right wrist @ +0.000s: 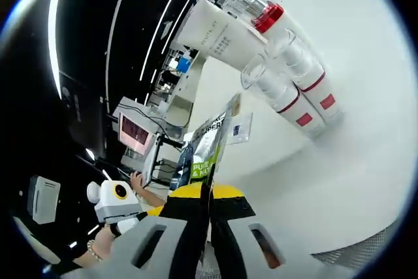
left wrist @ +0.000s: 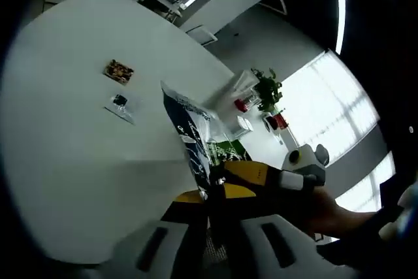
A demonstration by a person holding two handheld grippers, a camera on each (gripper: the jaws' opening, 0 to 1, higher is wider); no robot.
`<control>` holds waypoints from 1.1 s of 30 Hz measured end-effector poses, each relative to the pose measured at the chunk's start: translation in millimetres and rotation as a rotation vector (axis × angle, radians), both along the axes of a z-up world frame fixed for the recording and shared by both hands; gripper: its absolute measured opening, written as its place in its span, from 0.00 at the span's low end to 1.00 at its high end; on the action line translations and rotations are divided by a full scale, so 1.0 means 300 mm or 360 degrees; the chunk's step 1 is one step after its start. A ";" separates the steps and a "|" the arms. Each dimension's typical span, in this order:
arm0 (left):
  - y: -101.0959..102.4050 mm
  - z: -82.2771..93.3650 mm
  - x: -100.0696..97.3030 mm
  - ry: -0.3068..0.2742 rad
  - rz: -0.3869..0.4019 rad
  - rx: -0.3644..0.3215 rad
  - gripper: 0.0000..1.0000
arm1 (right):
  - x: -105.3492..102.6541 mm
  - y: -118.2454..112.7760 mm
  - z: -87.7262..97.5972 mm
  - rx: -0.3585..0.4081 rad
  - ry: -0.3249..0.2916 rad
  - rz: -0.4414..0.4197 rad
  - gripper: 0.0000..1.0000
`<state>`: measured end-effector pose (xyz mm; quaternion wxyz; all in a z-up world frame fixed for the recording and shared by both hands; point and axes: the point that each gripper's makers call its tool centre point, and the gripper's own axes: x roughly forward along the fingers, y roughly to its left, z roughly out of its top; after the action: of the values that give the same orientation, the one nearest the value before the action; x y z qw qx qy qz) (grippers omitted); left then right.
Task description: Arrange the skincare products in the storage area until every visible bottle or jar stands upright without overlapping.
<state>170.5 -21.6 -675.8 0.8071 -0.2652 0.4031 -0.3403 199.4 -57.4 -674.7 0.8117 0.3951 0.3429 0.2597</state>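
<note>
A dark blue, white and green sachet [left wrist: 192, 138] rises from between the jaws of my left gripper [left wrist: 204, 195], which is shut on its lower edge. My right gripper [left wrist: 228, 173] comes in from the right, its yellow fingers [left wrist: 258, 173] closed on the same sachet. In the right gripper view the sachet [right wrist: 208, 151] stands edge-on in my right gripper [right wrist: 209, 195]. Beyond it two white bottles with clear caps and red bands [right wrist: 290, 96] sit side by side. A white tube [right wrist: 222, 36] and a red-capped clear bottle [right wrist: 258, 10] lie just past them.
Two small sachets [left wrist: 119, 70] [left wrist: 121, 106] lie flat on the white table [left wrist: 72, 161]. A green plant [left wrist: 266, 89] and red-topped items [left wrist: 243, 104] stand near the table's far end. A person's hand [right wrist: 138, 181] rests by a screen [right wrist: 134, 132].
</note>
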 end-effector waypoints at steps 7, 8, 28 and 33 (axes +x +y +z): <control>0.021 -0.059 0.035 0.0139 0.0099 -0.0084 0.00 | 0.045 -0.002 -0.063 -0.0201 -0.0191 0.0082 0.05; 0.018 -0.066 0.041 0.0182 0.0124 -0.0119 0.00 | 0.051 -0.007 -0.070 -0.0284 -0.0275 0.0100 0.07; -0.029 -0.183 0.095 0.0370 0.0175 -0.0219 0.00 | 0.017 -0.035 -0.088 -0.0515 -0.0401 0.0367 0.55; -0.030 -0.234 0.090 0.0432 0.0175 -0.0178 0.00 | 0.004 -0.050 -0.085 -0.0579 -0.0422 0.0422 0.62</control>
<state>197.4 -30.4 -746.0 0.7466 -0.3751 0.4736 -0.2785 200.5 -72.5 -700.2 0.8662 0.1567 0.3234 0.3473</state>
